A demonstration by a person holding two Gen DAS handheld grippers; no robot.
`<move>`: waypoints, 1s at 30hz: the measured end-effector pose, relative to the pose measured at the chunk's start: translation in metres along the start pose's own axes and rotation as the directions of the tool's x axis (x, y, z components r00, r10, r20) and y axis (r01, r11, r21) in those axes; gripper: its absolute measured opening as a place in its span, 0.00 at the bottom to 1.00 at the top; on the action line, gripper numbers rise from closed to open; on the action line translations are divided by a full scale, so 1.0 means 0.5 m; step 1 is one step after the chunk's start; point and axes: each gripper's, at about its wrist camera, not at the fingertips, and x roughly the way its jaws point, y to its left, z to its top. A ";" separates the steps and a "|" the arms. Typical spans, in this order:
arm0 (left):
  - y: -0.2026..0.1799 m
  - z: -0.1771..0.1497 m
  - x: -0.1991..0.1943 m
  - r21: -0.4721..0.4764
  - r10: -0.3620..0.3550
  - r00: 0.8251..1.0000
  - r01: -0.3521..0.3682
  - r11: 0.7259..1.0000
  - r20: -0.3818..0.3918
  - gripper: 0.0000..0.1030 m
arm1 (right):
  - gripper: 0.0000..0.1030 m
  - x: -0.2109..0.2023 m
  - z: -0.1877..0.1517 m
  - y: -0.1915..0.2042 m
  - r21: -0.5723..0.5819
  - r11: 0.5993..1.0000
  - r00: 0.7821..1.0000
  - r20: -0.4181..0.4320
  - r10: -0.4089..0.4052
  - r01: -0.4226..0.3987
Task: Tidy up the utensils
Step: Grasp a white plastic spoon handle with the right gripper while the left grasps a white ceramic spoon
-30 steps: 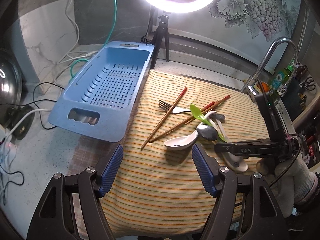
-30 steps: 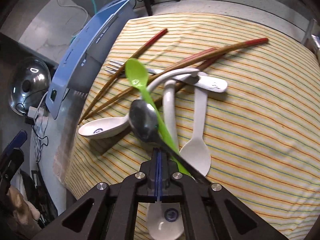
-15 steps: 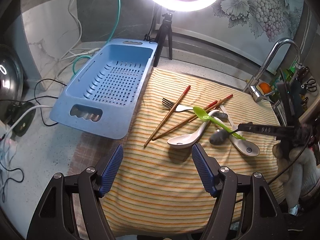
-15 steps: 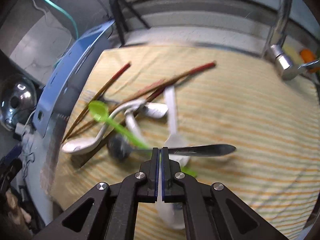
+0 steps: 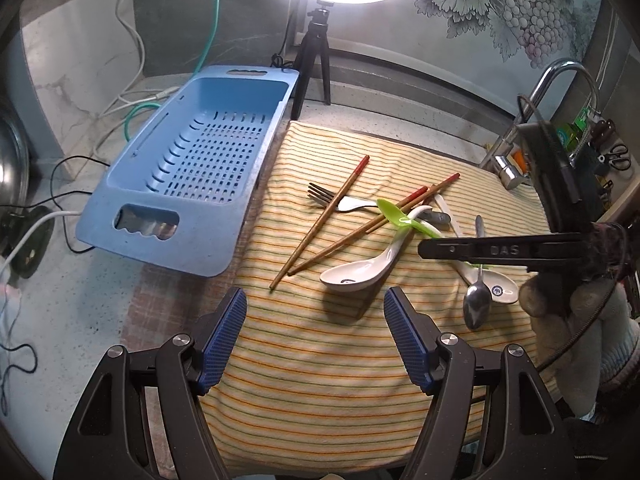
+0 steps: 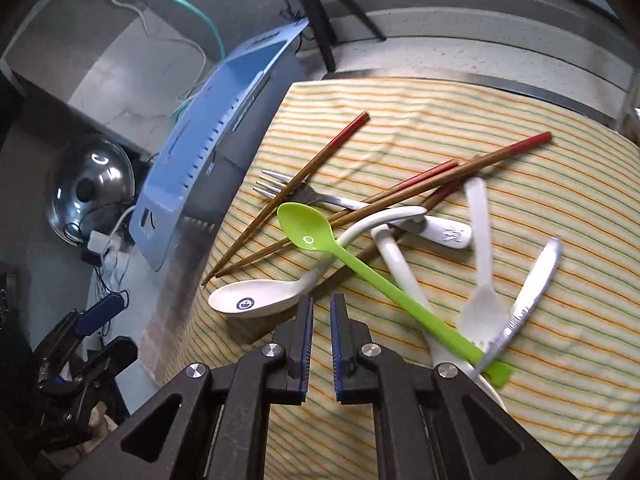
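Utensils lie in a heap on the striped cloth (image 5: 320, 380): brown chopsticks (image 5: 328, 216) (image 6: 304, 172), a fork (image 5: 324, 194) (image 6: 272, 184), a green plastic spoon (image 5: 394, 214) (image 6: 308, 232) and a white ceramic spoon (image 5: 352, 276) (image 6: 252, 302). A metal spoon (image 5: 477, 304) (image 6: 528, 300) lies loose at the right, across the green spoon's handle. My right gripper (image 6: 322, 300) (image 5: 424, 248) hovers over the heap. Its jaws are opening, a narrow gap with nothing between them. My left gripper (image 5: 315, 294) stands wide open and empty above the cloth's near part. The blue drainer basket (image 5: 200, 160) (image 6: 208, 136) sits to the left.
A second ceramic spoon (image 5: 498, 290) and a white plastic spoon (image 6: 478, 280) lie at the right. A tripod (image 5: 316, 60) stands behind the basket, a faucet (image 5: 560, 80) at the far right. Cables (image 5: 24, 220) and a pot lid (image 6: 92, 184) are on the left. A gloved hand (image 5: 580, 320) holds the right gripper.
The right gripper pulled the metal spoon out of the heap toward the right, then let it go. The spoon now rests on the cloth, and the jaws have parted slightly. The left gripper stayed put.
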 end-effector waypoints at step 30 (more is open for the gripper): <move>0.001 0.015 0.124 -0.069 -0.192 0.971 0.184 0.981 -0.144 0.69 | 0.28 0.034 0.073 -0.060 0.175 0.976 0.990 -0.036 0.138 -0.129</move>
